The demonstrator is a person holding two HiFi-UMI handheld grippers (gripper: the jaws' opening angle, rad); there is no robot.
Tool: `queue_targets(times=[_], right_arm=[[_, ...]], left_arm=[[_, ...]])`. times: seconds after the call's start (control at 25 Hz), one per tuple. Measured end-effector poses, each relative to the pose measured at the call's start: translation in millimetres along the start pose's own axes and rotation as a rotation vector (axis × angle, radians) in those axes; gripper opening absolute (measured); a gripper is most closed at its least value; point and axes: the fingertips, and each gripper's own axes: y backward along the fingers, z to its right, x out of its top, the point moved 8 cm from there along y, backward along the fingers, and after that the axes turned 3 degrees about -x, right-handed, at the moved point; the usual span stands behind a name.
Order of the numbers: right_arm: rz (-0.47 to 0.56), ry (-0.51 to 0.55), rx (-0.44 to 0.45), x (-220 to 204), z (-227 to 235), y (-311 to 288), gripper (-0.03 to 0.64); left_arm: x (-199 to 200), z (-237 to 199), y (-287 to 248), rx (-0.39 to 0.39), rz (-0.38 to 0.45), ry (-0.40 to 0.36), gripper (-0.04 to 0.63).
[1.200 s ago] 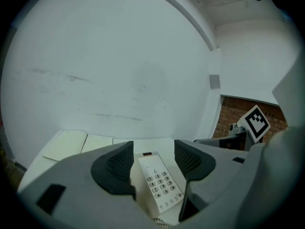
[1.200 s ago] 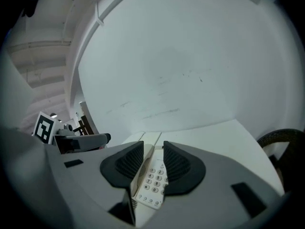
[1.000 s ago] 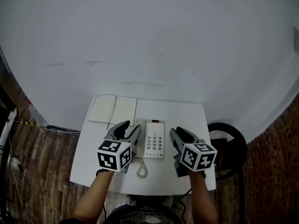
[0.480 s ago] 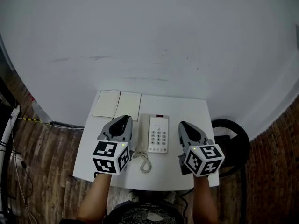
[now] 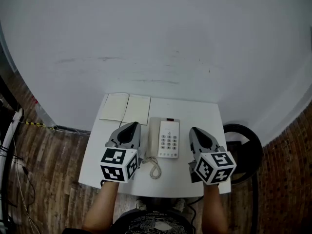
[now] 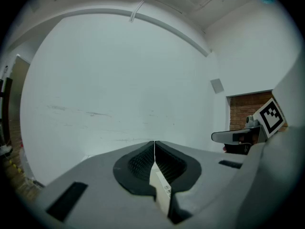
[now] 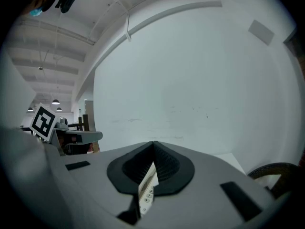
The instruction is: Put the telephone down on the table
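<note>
White wall fills the far side of the head view, and the surface stands with its far edge against it. Brown wood floor shows to the left and right, and a dark round object stands on the floor just off the right edge.

An open notebook lies at the far left corner. The telephone lies flat at the middle of the surface, just beside the notebook's near right corner. It is a pale desk set with a grey keypad and a dark strip at its far end. Its handset sits along its left side, and the coiled cord loops toward the near edge.

Bare surface lies beyond the telephone and along the right side.

The left gripper hovers just left of the telephone and the right gripper just right, neither touching it. Both pairs of fingers are pressed together on nothing; each gripper view shows a sliver of telephone below them.
</note>
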Motion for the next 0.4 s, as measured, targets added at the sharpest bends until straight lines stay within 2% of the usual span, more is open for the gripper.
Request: queue_targets(times=[0.4], right_arm=[[-0.004, 0.002, 0.006, -3.7, -7.2, -0.9, 0.002]], left_arm=[[-5.2, -6.2, 5.4, -0.002, -0.006, 0.019, 0.011]])
